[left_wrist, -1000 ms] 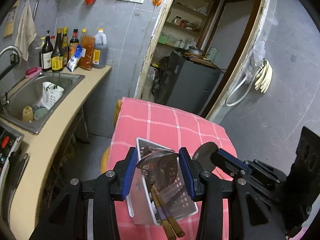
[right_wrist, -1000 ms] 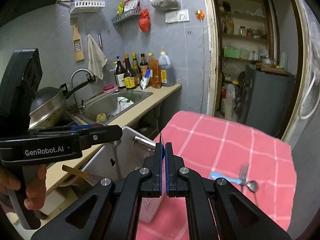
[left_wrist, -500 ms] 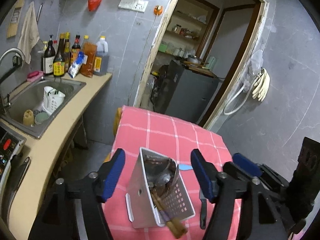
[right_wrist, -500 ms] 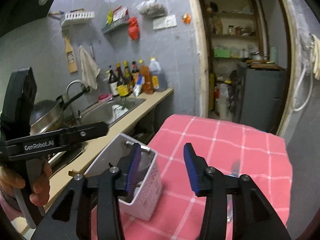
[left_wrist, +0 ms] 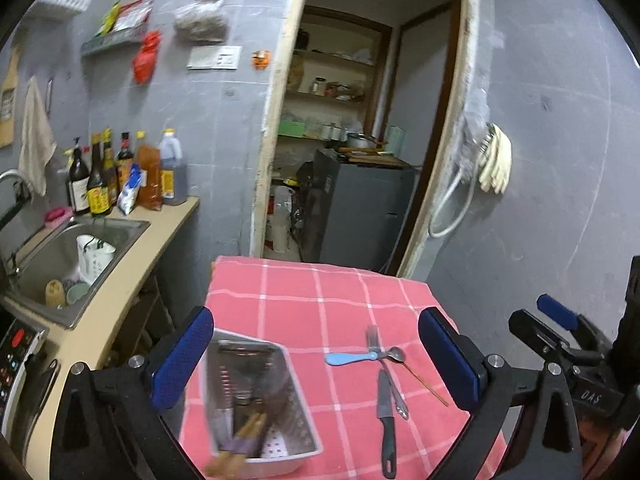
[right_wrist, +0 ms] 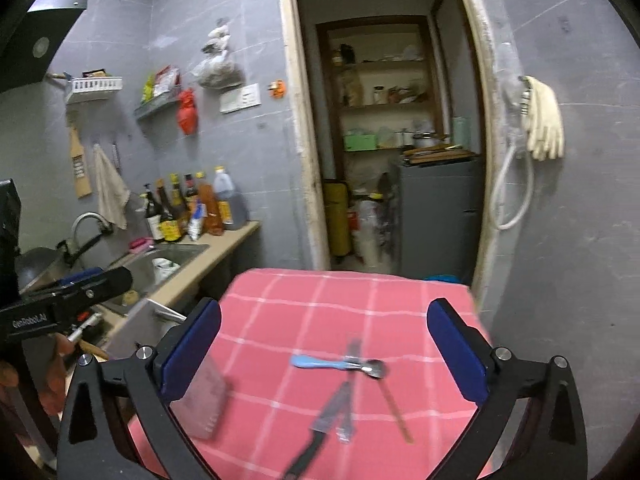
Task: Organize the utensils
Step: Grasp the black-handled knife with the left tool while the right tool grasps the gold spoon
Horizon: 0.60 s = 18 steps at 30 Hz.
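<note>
In the left wrist view, the left gripper (left_wrist: 316,356) is seen spread wide, its blue pads (left_wrist: 182,364) well apart and nothing held between them. Just beyond the left pad, a white caddy (left_wrist: 256,404) stands on the near left part of a red checked cloth (left_wrist: 320,300). Chopsticks (left_wrist: 240,436) and dark utensils, blurred, are seen inside it. To its right, well apart from the caddy, a black-handled knife (left_wrist: 386,424) lies on the cloth, with a fork (left_wrist: 374,340) beyond it, a blue-handled spoon (left_wrist: 360,358) laid across, and a single chopstick (left_wrist: 424,384) angled away to the right. At the right edge the right gripper (left_wrist: 560,332) is partly seen.

In the right wrist view, the right gripper (right_wrist: 324,354) is likewise held wide, with nothing grasped. The knife (right_wrist: 320,428), fork (right_wrist: 350,364), spoon (right_wrist: 340,366) and chopstick (right_wrist: 394,410) are framed between its fingers, all blurred. The caddy (right_wrist: 204,400) is seen behind the left finger, at the cloth's (right_wrist: 340,300) left edge.

Farther off to the left, a counter (left_wrist: 132,264) with a sink (left_wrist: 56,256) is shown, and bottles (left_wrist: 120,176) are lined up at the grey wall. Beyond the table, an open doorway (left_wrist: 360,120) with shelves is seen, and gloves (left_wrist: 496,160) hang to its right.
</note>
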Each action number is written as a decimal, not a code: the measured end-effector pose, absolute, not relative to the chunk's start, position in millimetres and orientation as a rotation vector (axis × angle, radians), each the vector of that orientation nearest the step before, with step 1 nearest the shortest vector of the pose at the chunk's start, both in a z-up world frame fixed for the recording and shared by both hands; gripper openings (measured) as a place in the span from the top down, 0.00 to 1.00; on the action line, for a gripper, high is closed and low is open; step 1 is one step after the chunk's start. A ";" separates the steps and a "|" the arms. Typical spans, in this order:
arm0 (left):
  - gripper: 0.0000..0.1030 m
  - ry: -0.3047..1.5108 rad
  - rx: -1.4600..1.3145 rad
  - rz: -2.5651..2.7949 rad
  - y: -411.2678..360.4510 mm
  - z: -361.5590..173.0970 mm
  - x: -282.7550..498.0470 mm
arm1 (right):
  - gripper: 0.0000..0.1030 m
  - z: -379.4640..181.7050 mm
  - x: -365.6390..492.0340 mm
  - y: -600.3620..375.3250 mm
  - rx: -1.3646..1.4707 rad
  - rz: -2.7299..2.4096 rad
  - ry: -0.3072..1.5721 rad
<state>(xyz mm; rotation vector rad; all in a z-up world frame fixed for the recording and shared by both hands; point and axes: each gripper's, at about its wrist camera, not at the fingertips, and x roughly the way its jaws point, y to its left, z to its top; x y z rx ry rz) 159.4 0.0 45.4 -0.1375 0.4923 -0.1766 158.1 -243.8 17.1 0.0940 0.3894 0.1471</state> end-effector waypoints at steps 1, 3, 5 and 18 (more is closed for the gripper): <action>0.00 0.491 -0.132 -0.181 -5.2 45.1 158.6 | 0.02 15.2 157.2 -253.2 0.091 0.130 0.398; 0.00 0.496 -0.122 -0.200 -21.1 43.8 159.5 | 0.02 11.4 157.6 -268.6 0.095 0.110 0.416; 0.00 0.505 -0.121 -0.219 -33.7 41.9 161.0 | 0.02 5.9 159.4 -284.0 0.103 0.101 0.443; 0.00 0.687 -0.074 -0.251 -108.5 -11.4 200.1 | 0.02 -65.9 202.4 -356.9 0.148 0.109 0.650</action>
